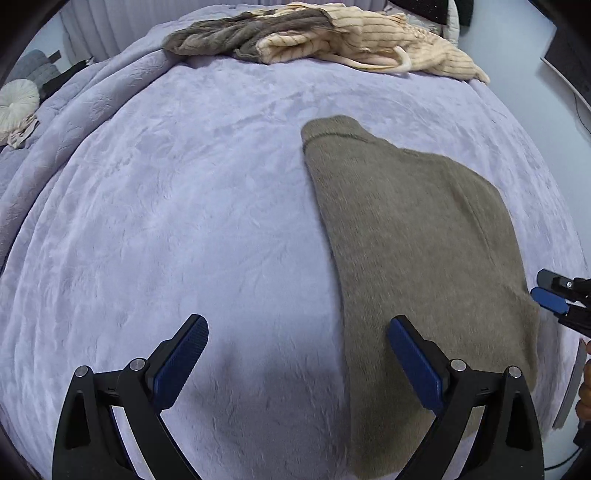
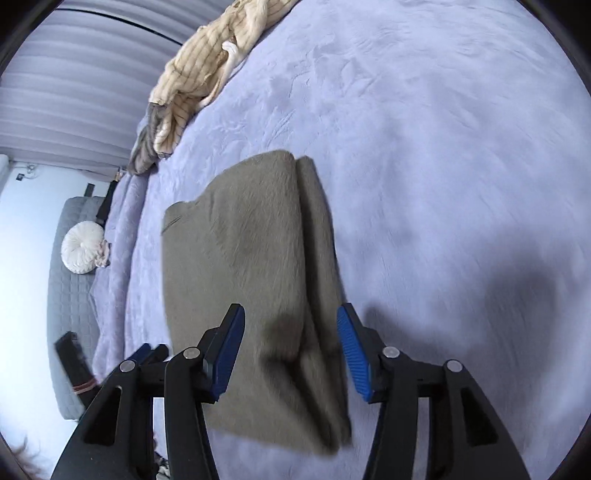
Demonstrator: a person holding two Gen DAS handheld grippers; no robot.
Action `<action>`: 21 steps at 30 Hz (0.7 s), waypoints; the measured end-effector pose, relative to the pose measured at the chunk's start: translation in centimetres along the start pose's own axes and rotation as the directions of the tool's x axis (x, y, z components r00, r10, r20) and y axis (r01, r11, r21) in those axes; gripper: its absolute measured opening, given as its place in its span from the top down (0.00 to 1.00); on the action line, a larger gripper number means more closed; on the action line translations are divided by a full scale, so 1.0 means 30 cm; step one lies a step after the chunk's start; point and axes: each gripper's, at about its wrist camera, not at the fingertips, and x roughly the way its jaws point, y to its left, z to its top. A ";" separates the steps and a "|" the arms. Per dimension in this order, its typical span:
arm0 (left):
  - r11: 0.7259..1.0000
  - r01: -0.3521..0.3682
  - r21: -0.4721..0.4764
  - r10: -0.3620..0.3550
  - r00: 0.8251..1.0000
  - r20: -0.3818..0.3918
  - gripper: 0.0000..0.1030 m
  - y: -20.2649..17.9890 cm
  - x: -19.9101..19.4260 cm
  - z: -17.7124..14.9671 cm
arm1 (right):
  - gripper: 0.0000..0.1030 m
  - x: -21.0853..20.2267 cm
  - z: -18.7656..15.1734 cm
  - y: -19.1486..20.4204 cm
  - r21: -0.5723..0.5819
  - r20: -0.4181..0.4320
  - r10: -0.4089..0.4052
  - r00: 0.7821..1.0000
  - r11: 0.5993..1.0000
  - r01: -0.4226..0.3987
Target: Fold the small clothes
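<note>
In the left wrist view, the left gripper (image 1: pixel 297 328) hangs above a bed covered by a plush lavender blanket (image 1: pixel 184 206), its jaws spread wide with nothing between them. One blue-padded finger sits over bare blanket, the other over the near edge of a taupe-brown fuzzy knit sweater (image 1: pixel 417 236), which lies flat and folded lengthwise on the right half of the bed, its ribbed collar end pointing away from the camera. At the right edge of this view the right gripper (image 1: pixel 550 291) pokes in just beside the sweater's outer edge; from here I cannot tell how far its jaws stand apart. Along the far side of the bed lies a heap of unfolded clothes: a cream ribbed knit garment (image 1: pixel 369 40) and, touching it, a grey-brown fuzzy garment (image 1: pixel 236 33). A round cream tufted cushion (image 1: pixel 16 103) rests off the left edge of the bed.

In the right wrist view, the right gripper (image 2: pixel 291 332) hovers over the same sweater (image 2: pixel 251 251), jaws spread and empty, one finger above the garment and the other above the blanket (image 2: pixel 443 147) just past the folded edge. A second layer of the sweater shows as a narrow strip along that side. The cream garment (image 2: pixel 207 59) lies well apart near the headboard, and the cushion (image 2: pixel 82 242) sits on a grey quilted surface (image 2: pixel 64 295) beside the bed.
</note>
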 end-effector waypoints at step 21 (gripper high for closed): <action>1.000 0.002 0.031 -0.002 1.000 -0.008 0.04 -0.114 0.094 0.022 | 0.92 0.007 0.035 0.067 -0.177 0.011 -0.201 0.980 0.964 0.199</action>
